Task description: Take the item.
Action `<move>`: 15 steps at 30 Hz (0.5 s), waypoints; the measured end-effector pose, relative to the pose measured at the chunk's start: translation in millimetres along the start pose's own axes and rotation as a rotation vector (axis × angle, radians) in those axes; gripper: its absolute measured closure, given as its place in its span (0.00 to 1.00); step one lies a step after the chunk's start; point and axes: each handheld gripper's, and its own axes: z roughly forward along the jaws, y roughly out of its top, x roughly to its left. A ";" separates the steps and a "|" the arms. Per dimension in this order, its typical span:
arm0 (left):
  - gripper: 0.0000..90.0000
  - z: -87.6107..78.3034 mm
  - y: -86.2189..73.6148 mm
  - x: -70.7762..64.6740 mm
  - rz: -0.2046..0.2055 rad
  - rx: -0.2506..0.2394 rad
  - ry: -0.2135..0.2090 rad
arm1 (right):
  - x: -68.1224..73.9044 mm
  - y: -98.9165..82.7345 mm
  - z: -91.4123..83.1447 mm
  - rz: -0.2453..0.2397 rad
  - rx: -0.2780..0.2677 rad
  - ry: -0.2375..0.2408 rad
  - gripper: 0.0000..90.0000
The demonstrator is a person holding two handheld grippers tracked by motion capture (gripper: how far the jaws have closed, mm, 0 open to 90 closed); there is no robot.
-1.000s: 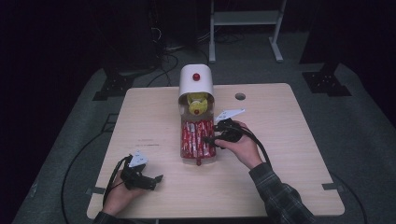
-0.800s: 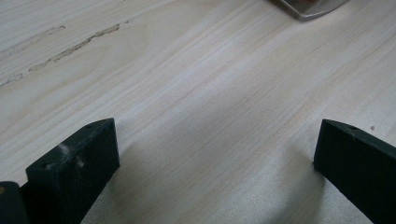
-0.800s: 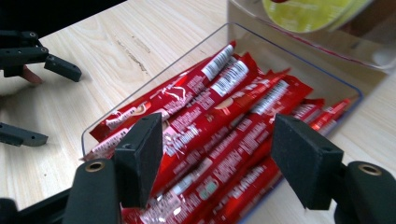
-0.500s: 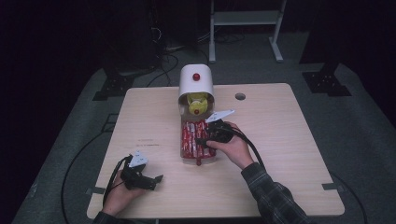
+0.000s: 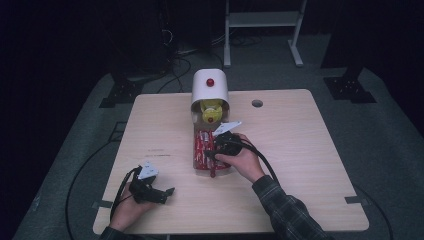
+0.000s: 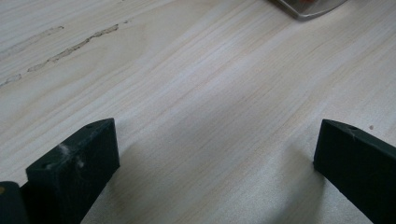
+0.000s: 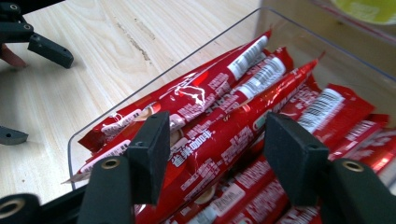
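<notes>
Right claw (image 7: 212, 158) hangs over the near end of the clear tray (image 7: 163, 70) of red sachets (image 7: 219, 140). Its jaws have just been closing and now stand about half apart, one long sachet lying between them. The pads flank that sachet; whether they press on it cannot be told. In the high view the right claw (image 5: 212, 154) sits over the tray (image 5: 194, 159), which lies at mid-worktop, its far end under the white dispenser (image 5: 210, 89) with a red knob on top and a yellow item in its mouth.

Left claw (image 6: 212, 158) rests low over bare wood, jaws wide apart, nothing between them. In the high view the left claw (image 5: 167, 192) lies near the front-left corner, well apart from the tray.

Edges and room: the tray's transparent wall rises just beside the right claw's left jaw. The worktop (image 5: 310, 150) lies bare to the right of the tray out to its right edge, and to the left out to the left edge. A round cable hole (image 5: 257, 103) sits near the far edge.

Surface: pale wood grain, faint scuff marks. Surroundings: dark room, grey floor (image 5: 385, 150), a white frame stand (image 5: 262, 30) beyond the worktop.
</notes>
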 end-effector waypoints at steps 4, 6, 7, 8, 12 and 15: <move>0.00 -0.1 0.0 0.0 0.000 0.001 0.000 | 1.9 0.7 1.8 -0.005 0.007 -0.008 0.49; 0.00 -0.1 0.0 0.0 0.000 0.001 -0.001 | 2.8 0.8 2.5 -0.010 0.012 -0.016 0.51; 0.00 0.0 0.0 0.0 0.000 0.000 0.000 | 3.2 0.9 2.6 -0.012 0.014 -0.021 0.53; 0.00 -0.1 0.0 0.0 -0.001 0.000 0.000 | 3.4 0.8 2.7 -0.012 0.014 -0.024 0.54; 0.00 0.0 0.0 -0.1 -0.002 -0.001 -0.001 | 4.1 0.4 1.5 -0.002 0.016 -0.049 0.67; 0.00 -0.1 0.0 -0.1 -0.001 0.001 -0.001 | 3.1 -0.6 0.4 0.018 0.014 -0.046 0.75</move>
